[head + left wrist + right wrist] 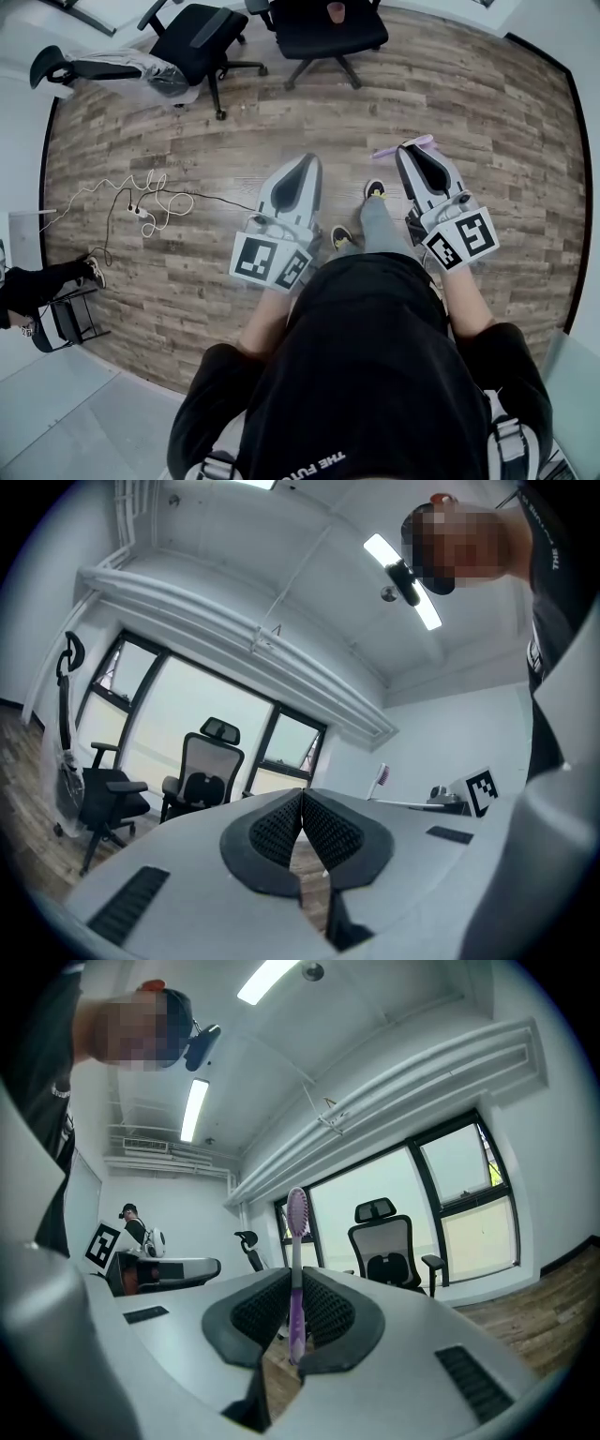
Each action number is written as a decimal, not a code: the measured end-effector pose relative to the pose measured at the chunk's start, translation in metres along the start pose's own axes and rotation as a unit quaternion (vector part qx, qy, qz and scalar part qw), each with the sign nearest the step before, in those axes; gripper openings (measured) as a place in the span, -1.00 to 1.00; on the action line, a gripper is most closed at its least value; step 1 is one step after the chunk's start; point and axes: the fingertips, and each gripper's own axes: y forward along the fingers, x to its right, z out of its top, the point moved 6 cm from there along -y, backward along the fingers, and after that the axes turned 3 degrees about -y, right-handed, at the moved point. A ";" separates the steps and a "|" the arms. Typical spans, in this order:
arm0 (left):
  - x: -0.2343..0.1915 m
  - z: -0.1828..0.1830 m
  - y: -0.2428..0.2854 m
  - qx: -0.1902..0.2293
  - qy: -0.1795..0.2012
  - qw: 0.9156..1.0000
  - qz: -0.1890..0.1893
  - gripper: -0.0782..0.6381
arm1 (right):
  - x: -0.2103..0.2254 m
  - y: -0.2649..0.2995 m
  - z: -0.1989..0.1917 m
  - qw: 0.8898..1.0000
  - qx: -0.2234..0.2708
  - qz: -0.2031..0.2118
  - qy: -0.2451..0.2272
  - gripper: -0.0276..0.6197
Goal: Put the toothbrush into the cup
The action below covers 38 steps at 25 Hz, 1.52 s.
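over the wooden floor i hold both grippers out in front of me, pointing away from my body. right gripper is clenched on the purple toothbrush; in the right gripper view the handle is pinched between the ribbed pads and the toothbrush stands upright, bristle head above the jaw tips. in the head view it lies crosswise at the jaw tips, sticking out on both sides. left gripper has its jaws pressed together with nothing between them, tips meeting in the left gripper view. the two grippers are apart, with my shoes between them. a pinkish cup sits on the seat of a black office chair, well apart from the toothbrush. a second black chair is to its left. a white cable lies tangled on the floor at left.
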 end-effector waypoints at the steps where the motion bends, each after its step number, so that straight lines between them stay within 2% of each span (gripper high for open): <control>1: -0.003 0.000 0.001 0.000 -0.001 1.000 0.001 -0.72 | 0.000 0.004 -0.001 1.000 0.000 0.002 0.000 -0.76; 10: -0.035 0.000 0.052 -0.008 0.001 1.000 0.012 -0.72 | 0.046 0.047 -0.008 1.000 0.004 0.002 0.015 -0.76; 15: -0.055 0.006 0.126 -0.015 0.008 1.000 0.000 -0.72 | 0.109 0.086 -0.007 1.000 0.012 -0.012 0.024 -0.76; 21: -0.061 0.022 0.222 -0.014 0.018 1.000 -0.018 -0.72 | 0.190 0.117 0.013 0.999 0.021 -0.021 0.026 -0.76; 29: -0.073 0.025 0.317 -0.026 0.029 0.999 -0.009 -0.72 | 0.275 0.155 0.017 0.999 0.014 -0.008 0.041 -0.76; 33: -0.078 0.027 0.344 -0.029 0.032 0.999 0.006 -0.72 | 0.299 0.173 0.019 0.999 0.017 0.010 0.051 -0.76; 38: -0.080 0.029 0.365 -0.032 0.031 0.999 0.007 -0.72 | 0.317 0.192 0.018 0.998 0.018 0.024 0.053 -0.76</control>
